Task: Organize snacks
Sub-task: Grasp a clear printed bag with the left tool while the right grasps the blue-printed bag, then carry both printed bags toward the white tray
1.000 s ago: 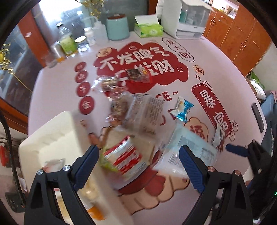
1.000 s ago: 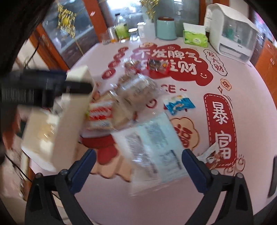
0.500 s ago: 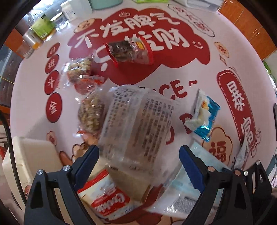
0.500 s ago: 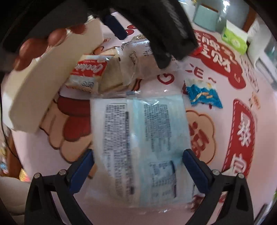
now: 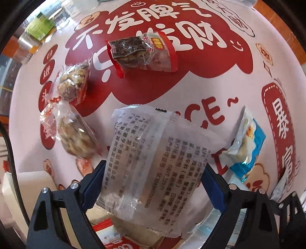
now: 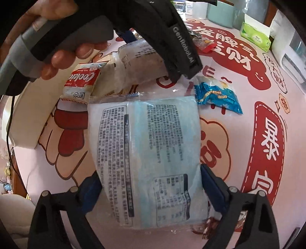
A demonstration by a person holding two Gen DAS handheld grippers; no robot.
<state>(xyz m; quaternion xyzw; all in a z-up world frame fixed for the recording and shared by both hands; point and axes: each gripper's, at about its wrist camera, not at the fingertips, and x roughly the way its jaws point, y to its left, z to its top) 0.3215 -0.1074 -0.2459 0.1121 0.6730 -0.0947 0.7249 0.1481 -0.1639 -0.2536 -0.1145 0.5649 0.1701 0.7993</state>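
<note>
My left gripper (image 5: 153, 185) is open, its blue fingers either side of a clear printed snack packet (image 5: 153, 162) lying on the table. My right gripper (image 6: 151, 189) is open around a large pale blue printed packet (image 6: 149, 159). A red-and-white cookie packet (image 6: 82, 84) lies beside the white box (image 6: 24, 118) at left. A blue snack packet (image 6: 216, 93) lies beyond; it also shows in the left wrist view (image 5: 246, 147). A red packet (image 5: 141, 53) and two clear nut packets (image 5: 74, 84) (image 5: 74, 134) lie farther off.
The round table (image 6: 248, 191) has a pink cover with red print. Bottles and jars (image 5: 38, 26) stand at its far left edge. A green tissue box (image 6: 254, 36), a teal canister (image 6: 220, 11) and a white appliance (image 6: 286, 42) stand at the back.
Both grippers have moved down and forward. The left one now straddles the clear packet and the right one straddles the pale blue packet. Both stay open.
</note>
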